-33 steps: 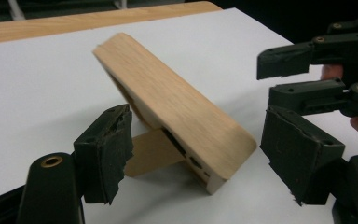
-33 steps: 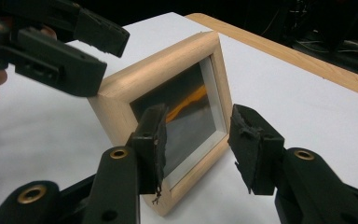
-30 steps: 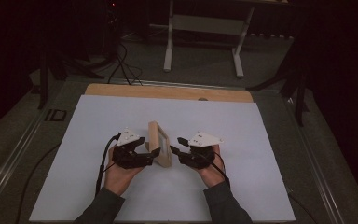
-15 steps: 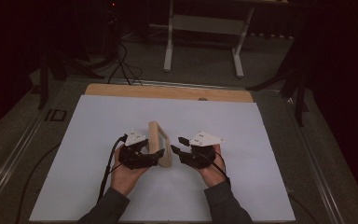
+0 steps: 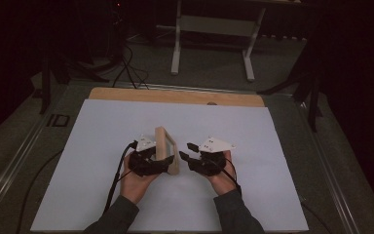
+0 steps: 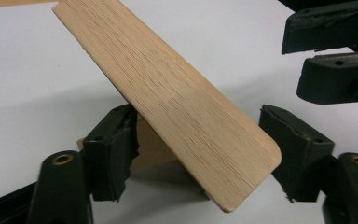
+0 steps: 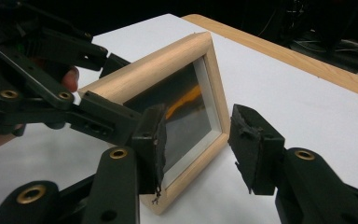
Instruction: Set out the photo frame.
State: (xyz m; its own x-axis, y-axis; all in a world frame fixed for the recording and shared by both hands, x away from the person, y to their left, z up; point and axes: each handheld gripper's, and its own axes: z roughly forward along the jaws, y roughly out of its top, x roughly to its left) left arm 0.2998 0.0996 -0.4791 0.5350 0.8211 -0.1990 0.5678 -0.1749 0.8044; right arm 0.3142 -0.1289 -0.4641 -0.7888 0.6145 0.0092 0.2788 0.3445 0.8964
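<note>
Wooden picture frame [image 5: 166,155] stands on edge mid-sheet on the white table sheet [image 5: 102,126], long axis running away from you, glass toward your right. Your left gripper [image 5: 163,165] is nearer: its jaws straddle the near end of the frame and have just been closing a little on it; pads look not quite pressing, hard to be sure. Your right gripper [image 5: 183,156] sits just beside the glass side, jaws spread, holding nothing.
</note>
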